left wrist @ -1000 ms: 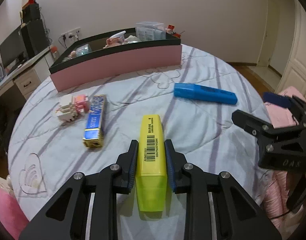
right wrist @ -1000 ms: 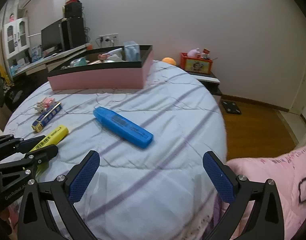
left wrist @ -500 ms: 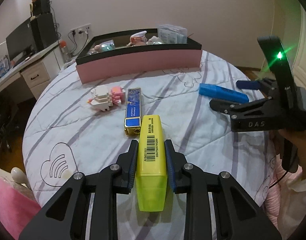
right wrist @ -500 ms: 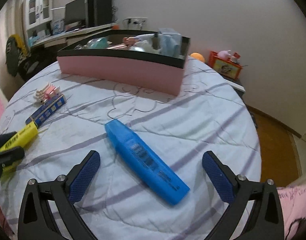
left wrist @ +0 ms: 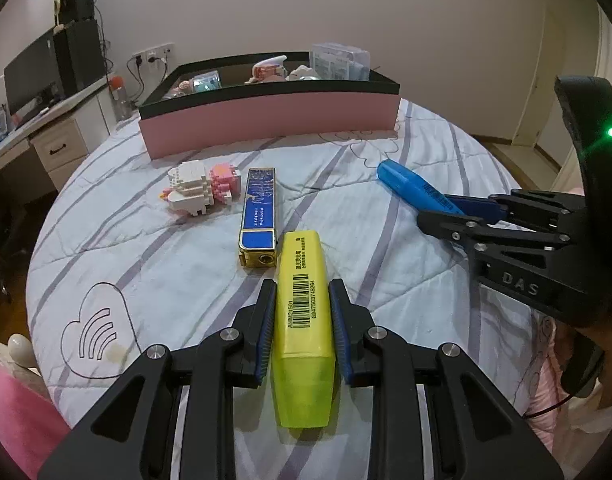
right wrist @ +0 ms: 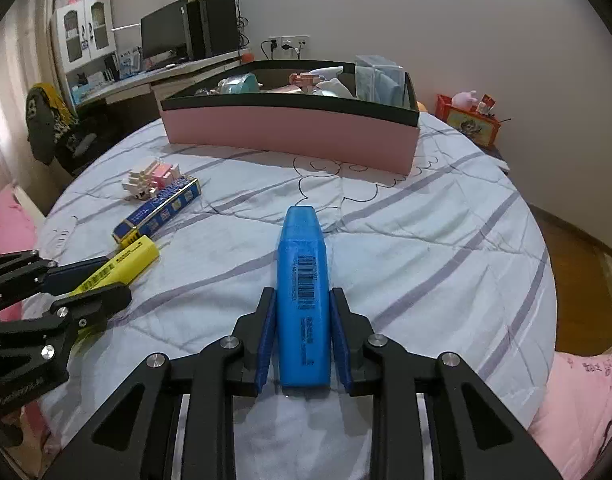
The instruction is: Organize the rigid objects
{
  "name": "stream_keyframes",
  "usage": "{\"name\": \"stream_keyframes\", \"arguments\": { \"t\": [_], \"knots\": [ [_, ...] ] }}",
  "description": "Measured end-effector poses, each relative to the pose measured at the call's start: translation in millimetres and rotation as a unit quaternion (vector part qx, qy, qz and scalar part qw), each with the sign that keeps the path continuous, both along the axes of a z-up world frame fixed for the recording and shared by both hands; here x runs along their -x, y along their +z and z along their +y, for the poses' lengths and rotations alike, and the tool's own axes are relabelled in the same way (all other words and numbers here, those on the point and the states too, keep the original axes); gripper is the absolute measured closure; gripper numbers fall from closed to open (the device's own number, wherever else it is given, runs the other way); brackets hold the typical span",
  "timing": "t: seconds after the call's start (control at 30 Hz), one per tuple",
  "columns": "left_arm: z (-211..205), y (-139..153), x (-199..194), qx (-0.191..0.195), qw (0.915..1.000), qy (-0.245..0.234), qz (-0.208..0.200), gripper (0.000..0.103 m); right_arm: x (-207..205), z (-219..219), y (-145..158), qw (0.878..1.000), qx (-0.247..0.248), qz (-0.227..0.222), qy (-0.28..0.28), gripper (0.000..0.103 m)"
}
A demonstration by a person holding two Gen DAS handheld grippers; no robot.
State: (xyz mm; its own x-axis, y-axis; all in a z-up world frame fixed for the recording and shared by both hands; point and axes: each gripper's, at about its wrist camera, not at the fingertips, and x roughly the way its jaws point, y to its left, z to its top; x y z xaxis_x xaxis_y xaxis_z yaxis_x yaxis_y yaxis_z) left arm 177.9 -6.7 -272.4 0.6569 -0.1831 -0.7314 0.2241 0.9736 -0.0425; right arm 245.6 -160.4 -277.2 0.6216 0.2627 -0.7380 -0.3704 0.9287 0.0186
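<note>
**Risks**
- Blue highlighter [right wrist: 302, 300]: lies flat on the quilted bed cover [right wrist: 426, 240], between the jaws of the right gripper [right wrist: 301, 330], which are closing on it. The pads are seen against its 2 long sides, near its rear end. Most of the body projects forward of the pads, so a droop or a swing at the nose is judged likely on lifting, and a slip if the squeeze is light on the smooth plastic.
- Yellow highlighter [left wrist: 303, 320]: held in the left gripper [left wrist: 301, 330], jaws narrow, pads pressed on both long sides. Its nose lies just beside the blue-and-gold box [left wrist: 258, 216]; that box could be nudged by a forward push.
- Pink storage tray [left wrist: 265, 124]: stands at the far side of the bed and is already partly filled. A highlighter could catch on its black rim or land on the contents if it is let go too low or too early.
- The 2 grippers are near each other; a clash is possible if both are carried to the tray together.

**Count**
- Highlighters: 2 (1 blue, 1 yellow)
- Blue-and-gold boxes: 1
- Brick-built figures [left wrist: 201, 188], pink and white: 1 cluster; whether 1 or 2 pieces cannot be told
- Trays: 1; contents not countable
- Grippers: 2
</note>
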Motion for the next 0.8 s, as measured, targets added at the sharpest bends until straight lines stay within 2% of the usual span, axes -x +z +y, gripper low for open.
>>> {"name": "stream_keyframes", "arguments": {
  "t": [0.27,0.47,0.63,0.8],
  "knots": [
    [-1.0,-2.9,-2.7,0.0,0.9999,-0.003,-0.013,0.077,-7.5,8.1,-2.0,1.0,0.017,-0.013,-0.012,0.076],
    [0.1,7.4,2.7,0.014,0.999,0.004,-0.043,0.077,4.8,-3.3,3.6,0.999,-0.026,-0.028,-0.023,0.077],
    [0.7,35.4,10.2,0.011,0.9965,0.006,-0.083,0.077,19.4,-7.2,29.0,0.995,-0.069,-0.066,-0.03,0.077],
    [3.2,75.8,16.8,-0.008,0.9891,0.032,-0.144,0.077,38.2,-8.2,69.6,0.987,-0.097,-0.126,-0.034,0.076]
  ]
}}
